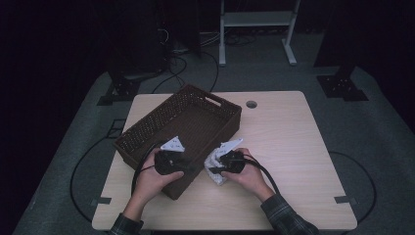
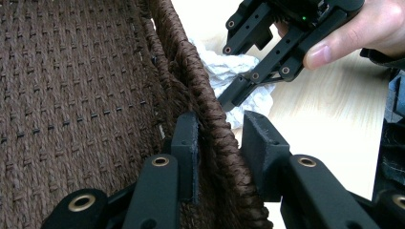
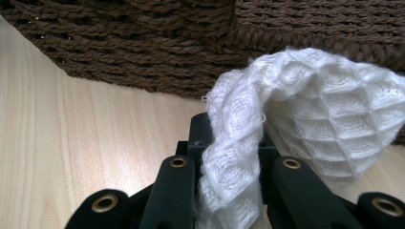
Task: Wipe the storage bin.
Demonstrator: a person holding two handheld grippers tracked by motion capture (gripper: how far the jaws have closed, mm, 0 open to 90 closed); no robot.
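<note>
A brown woven basket (image 1: 147, 122) lies at an angle on the left half of the pale wooden table (image 1: 288, 147). My left gripper (image 1: 182, 165) is at its near right corner. In the left gripper view the jaws (image 2: 219, 129) straddle the basket's rope rim (image 2: 215, 119), one pad inside the wall and one outside, closed on it. My right gripper (image 1: 214, 170) is just outside that wall, low over the table, shut on a white waffle-knit cloth (image 1: 215, 161). The cloth (image 3: 325, 119) bulges out of the jaws (image 3: 231, 138) close to the basket wall (image 3: 143, 47). From the left gripper view the right gripper (image 2: 229, 102) and the cloth (image 2: 224, 67) appear beyond the rim.
The basket floor (image 2: 71, 71) is bare where it shows. Open tabletop lies right of my hands, with a round cable hole (image 1: 251, 104) near the far edge. Cables trail from both grippers over the near edge. Stands and cords sit on the floor beyond the table.
</note>
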